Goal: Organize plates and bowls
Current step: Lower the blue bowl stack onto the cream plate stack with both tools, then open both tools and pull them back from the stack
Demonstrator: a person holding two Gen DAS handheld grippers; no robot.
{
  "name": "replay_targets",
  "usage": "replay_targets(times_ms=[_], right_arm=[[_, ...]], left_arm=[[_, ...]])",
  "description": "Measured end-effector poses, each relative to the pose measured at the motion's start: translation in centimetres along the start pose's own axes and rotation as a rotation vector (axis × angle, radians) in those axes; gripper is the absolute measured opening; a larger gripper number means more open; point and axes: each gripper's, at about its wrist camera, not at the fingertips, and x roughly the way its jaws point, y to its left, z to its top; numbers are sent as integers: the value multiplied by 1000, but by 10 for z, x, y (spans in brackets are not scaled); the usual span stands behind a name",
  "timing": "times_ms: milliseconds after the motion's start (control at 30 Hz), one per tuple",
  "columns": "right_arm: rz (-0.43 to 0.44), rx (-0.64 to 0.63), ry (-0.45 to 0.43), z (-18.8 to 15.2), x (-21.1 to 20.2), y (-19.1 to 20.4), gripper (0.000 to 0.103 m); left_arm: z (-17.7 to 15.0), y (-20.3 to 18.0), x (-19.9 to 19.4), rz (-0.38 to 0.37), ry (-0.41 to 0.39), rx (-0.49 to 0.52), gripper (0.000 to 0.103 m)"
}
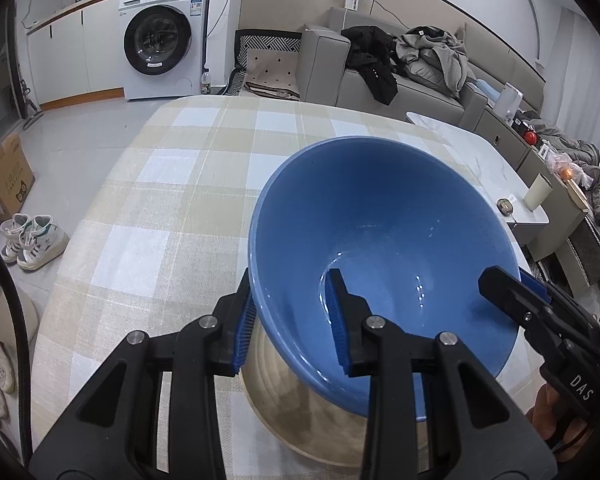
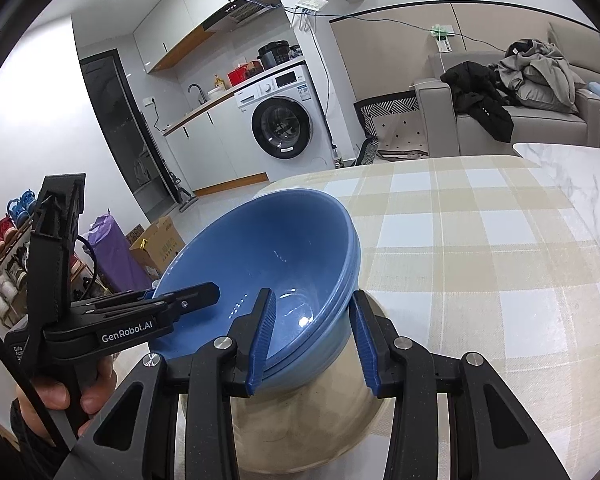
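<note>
**Two grippers, one blue bowl, coming down onto a beige one**

Closest to the lens: the left gripper [image 1: 292, 320] is clamped on the near rim of the blue bowl [image 1: 380, 232], one pad outside the wall and one inside. The right gripper [image 2: 312, 340] has the opposite rim the same way, jaws fairly narrow with the wall pinched between its pads. My guess at why both are on it: the bowl is wide and glossy, so a single pinch on one edge would let it swing or slip. Two grips on opposite sides keep it under control.

In the right wrist view the rim looks doubled, so it may be two blue bowls nested together. Can't say for sure.

Right under it sits a beige bowl [image 2: 300, 420] on the surface [image 1: 160, 184], which has a checked cloth on it. The blue bowl is tilted, low side over the beige one, which reads to me like it's getting nested in to make a stack. Whether they're touching yet, I can't tell.

Farther back there's a washing machine [image 1: 160, 36] and a sofa [image 1: 400, 80] with clothes dumped on it, nothing to do with the job.
</note>
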Motion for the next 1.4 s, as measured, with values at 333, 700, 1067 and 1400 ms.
replay_targets(times_ms=[333, 700, 1067, 1400], right_arm=[[-8, 9, 4, 2, 1, -3, 40], [-36, -24, -7, 3, -1, -7, 61], [-32, -82, -79, 1, -15, -22, 102], [7, -168, -125, -32, -28, -26, 103]], left_arm=[[2, 2, 3, -12, -2, 7, 29], [7, 8, -5, -28, -54, 30, 79], [-2, 35, -41, -21, -236, 169, 102], [-40, 65, -42, -44, -307, 242, 102]])
